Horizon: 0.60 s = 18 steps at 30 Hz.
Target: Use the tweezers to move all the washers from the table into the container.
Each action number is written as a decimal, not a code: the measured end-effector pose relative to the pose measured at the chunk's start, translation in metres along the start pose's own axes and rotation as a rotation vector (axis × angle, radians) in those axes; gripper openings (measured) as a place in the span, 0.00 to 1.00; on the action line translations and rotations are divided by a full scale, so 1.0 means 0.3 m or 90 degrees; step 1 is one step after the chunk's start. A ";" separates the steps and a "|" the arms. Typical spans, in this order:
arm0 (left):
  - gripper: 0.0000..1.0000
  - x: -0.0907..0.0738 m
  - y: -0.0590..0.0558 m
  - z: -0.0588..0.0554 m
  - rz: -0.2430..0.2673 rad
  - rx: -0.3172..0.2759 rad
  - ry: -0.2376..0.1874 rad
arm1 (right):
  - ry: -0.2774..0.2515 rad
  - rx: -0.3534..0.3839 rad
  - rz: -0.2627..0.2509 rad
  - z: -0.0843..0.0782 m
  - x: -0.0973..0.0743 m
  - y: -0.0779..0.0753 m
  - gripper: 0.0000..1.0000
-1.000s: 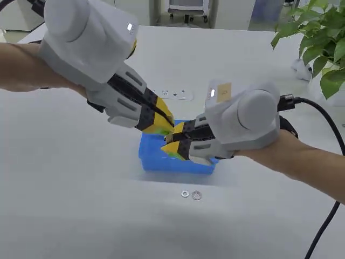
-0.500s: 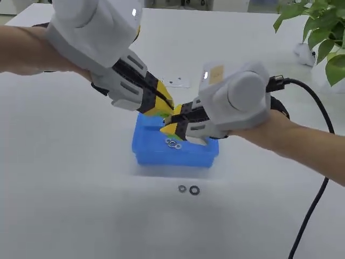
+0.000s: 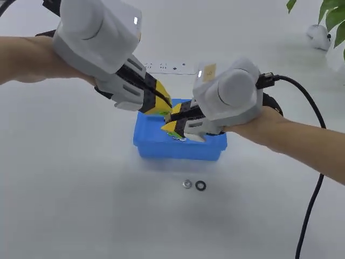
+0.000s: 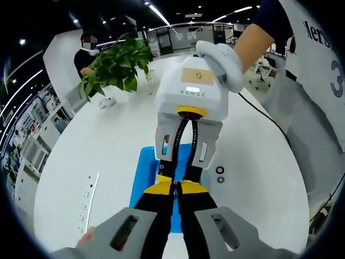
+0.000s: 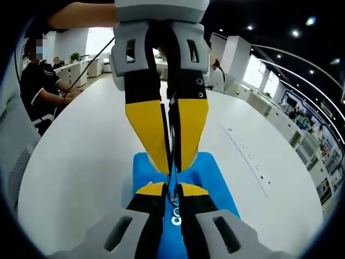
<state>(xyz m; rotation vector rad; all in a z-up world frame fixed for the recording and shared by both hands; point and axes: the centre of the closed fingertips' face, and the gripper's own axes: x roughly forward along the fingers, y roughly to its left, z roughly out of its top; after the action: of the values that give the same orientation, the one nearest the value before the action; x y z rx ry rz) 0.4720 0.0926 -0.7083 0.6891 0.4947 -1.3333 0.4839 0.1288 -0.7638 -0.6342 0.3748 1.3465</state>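
Washers [image 5: 176,220] inside blue plastic container [image 5: 213,178], right gripper view; loose washers [image 3: 187,184] on white counter [image 3: 81,205], head view. Clenches thin metal tweezers [image 5: 172,156] in left tool [image 3: 166,110] and right tool [image 3: 169,128].

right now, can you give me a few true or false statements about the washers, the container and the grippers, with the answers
1. Two washers lie on the table in front of the blue container. True.
2. The container is empty. False: the right gripper view shows washers already inside it.
3. The left gripper and the right gripper meet tip to tip above the container. True.
4. The left gripper's jaws stand wide open. False: they are shut on the tweezers, which run down between the right gripper's jaws too.
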 end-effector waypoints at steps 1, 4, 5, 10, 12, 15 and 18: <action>0.06 0.005 0.003 -0.007 0.001 -0.001 0.002 | 0.001 0.004 0.000 -0.005 0.003 -0.002 0.10; 0.06 0.010 0.004 -0.009 0.000 -0.003 0.003 | 0.001 0.014 0.001 -0.011 0.003 -0.002 0.10; 0.06 0.010 0.005 -0.007 -0.001 -0.005 0.002 | -0.001 0.016 0.001 -0.010 0.002 -0.002 0.10; 0.06 0.005 0.010 0.007 0.003 -0.003 -0.002 | -0.012 0.022 -0.009 0.002 -0.014 -0.010 0.12; 0.06 -0.003 0.005 0.016 0.004 0.001 -0.003 | -0.015 0.020 -0.008 0.012 -0.024 -0.008 0.12; 0.06 -0.018 -0.002 0.031 0.004 0.007 -0.003 | -0.021 0.006 -0.006 0.034 -0.042 0.001 0.12; 0.06 -0.037 -0.008 0.052 0.005 0.013 -0.006 | -0.032 -0.004 -0.003 0.053 -0.061 0.007 0.12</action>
<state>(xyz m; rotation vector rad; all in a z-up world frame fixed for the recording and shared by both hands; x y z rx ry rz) 0.4668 0.0892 -0.6901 0.7017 0.4707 -1.3346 0.4764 0.1246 -0.7410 -0.6042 0.3287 1.3575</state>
